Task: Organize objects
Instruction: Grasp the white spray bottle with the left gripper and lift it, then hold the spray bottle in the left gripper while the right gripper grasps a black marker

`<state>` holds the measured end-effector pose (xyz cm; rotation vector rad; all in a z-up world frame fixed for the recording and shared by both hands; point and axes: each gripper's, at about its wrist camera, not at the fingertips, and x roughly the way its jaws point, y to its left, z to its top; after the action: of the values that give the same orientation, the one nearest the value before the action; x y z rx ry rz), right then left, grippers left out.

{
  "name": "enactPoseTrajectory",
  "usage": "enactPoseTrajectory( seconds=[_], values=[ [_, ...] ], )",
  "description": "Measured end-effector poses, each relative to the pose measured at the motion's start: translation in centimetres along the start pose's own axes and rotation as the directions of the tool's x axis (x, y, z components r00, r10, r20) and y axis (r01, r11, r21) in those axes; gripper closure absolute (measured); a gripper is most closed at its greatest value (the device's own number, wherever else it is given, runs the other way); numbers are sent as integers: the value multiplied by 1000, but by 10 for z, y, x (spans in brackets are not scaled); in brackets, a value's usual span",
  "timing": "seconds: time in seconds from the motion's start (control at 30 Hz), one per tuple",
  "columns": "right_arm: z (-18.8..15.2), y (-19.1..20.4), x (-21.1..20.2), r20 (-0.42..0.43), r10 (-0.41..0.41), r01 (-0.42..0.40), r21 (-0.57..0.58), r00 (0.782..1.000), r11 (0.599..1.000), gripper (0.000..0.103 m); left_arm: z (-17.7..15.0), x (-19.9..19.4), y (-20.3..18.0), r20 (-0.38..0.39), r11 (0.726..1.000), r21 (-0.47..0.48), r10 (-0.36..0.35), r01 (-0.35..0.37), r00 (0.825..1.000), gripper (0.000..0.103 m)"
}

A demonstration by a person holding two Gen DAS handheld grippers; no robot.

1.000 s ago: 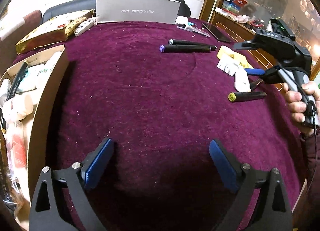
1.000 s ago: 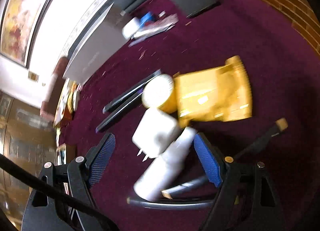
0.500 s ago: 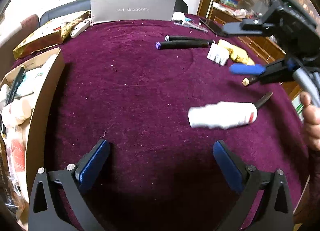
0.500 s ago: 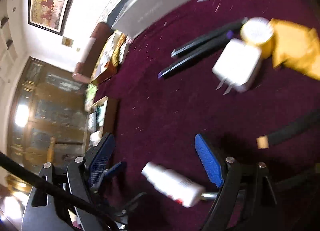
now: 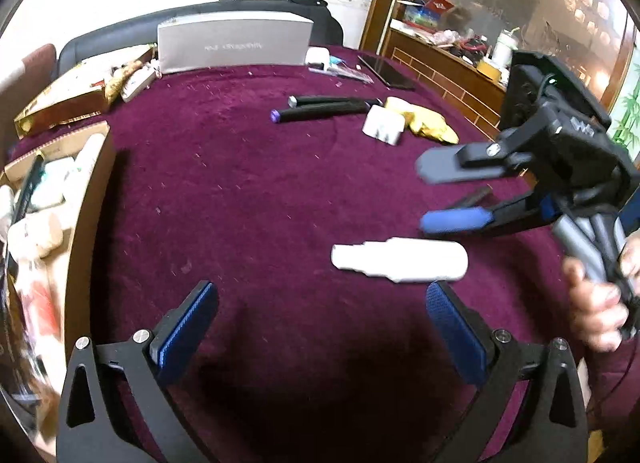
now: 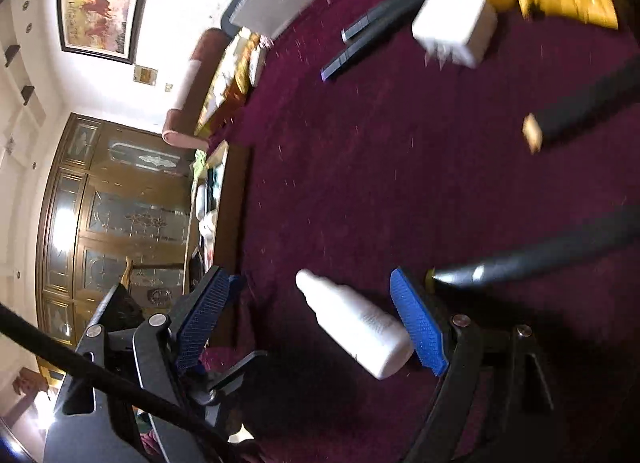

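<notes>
A white bottle (image 5: 400, 263) lies on its side on the maroon cloth (image 5: 256, 191). It rests just past the right fingertip of my left gripper (image 5: 324, 323), which is open and empty. My right gripper (image 5: 452, 195), held by a hand (image 5: 596, 303), hovers open just above and behind the bottle. In the right wrist view the bottle (image 6: 356, 327) lies between the spread fingers of the right gripper (image 6: 310, 319), close to the right pad (image 6: 416, 323), on the cloth and not gripped.
A cardboard box (image 5: 86, 215) with several items stands at the left edge. Two black markers (image 5: 320, 109), a white charger (image 5: 384, 129) and a yellow packet (image 5: 424, 123) lie further back. A grey box (image 5: 236, 47) and tablet (image 5: 386, 71) are at the rear. Dark pens (image 6: 580, 111) lie right.
The white bottle has moved from beside the charger at the right to the front middle of the cloth. My right gripper swept left after it. My left gripper rose slightly.
</notes>
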<state>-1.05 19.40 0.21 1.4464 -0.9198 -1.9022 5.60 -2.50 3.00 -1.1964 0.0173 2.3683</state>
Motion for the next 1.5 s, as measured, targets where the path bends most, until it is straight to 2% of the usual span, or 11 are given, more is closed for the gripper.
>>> enactPoseTrajectory(
  seconds=[0.2, 0.33, 0.53, 0.6, 0.63, 0.7, 0.73, 1.0, 1.13, 1.37, 1.5],
  values=[
    [-22, -1, 23, -96, 221, -212, 100, 970, 972, 18, -5, 9, 4, -62, 988, -125, -95, 87, 994, 3],
    [-23, -1, 0, 1, 115, -115, 47, 993, 992, 18, -4, 16, 0, -67, 993, -110, -60, 53, 996, 3],
    [-28, -9, -35, 122, 10, -14, 33, 993, 999, 17, 0, 28, -15, -51, 994, 35, 108, -107, 993, 4],
    [-27, -10, -46, 153, -20, 16, 29, 988, 999, 18, -1, 34, -20, -57, 986, 95, 142, -136, 988, 11],
    [-27, -11, -52, 167, -34, 29, 32, 985, 999, 18, -1, 38, -24, -73, 981, 126, 157, -147, 985, 33],
    [-24, -13, -62, 190, -68, 63, 34, 979, 997, 17, -1, 37, -27, -67, 979, 151, 147, -135, 987, 59],
    [-23, -14, -67, 204, -90, 84, 35, 975, 996, 18, 0, 36, -26, -70, 980, 151, 138, -126, 988, 78],
    [-20, -29, -68, 214, -272, 253, 111, 938, 961, 18, 0, 22, -2, -69, 1000, 4, 25, -25, 997, 78],
    [-19, -29, -60, 216, -441, 421, 137, 871, 897, 18, 2, 10, 3, -37, 1000, -27, 3, -4, 999, 78],
    [5, -19, -37, 241, -584, 561, 163, 775, 811, 20, -2, 0, 15, -26, 997, -65, -31, 29, 999, 78],
    [16, -9, -23, 258, -690, 680, 141, 676, 720, 36, -6, -2, 23, -24, 996, -80, -36, 34, 999, 78]
  ],
)
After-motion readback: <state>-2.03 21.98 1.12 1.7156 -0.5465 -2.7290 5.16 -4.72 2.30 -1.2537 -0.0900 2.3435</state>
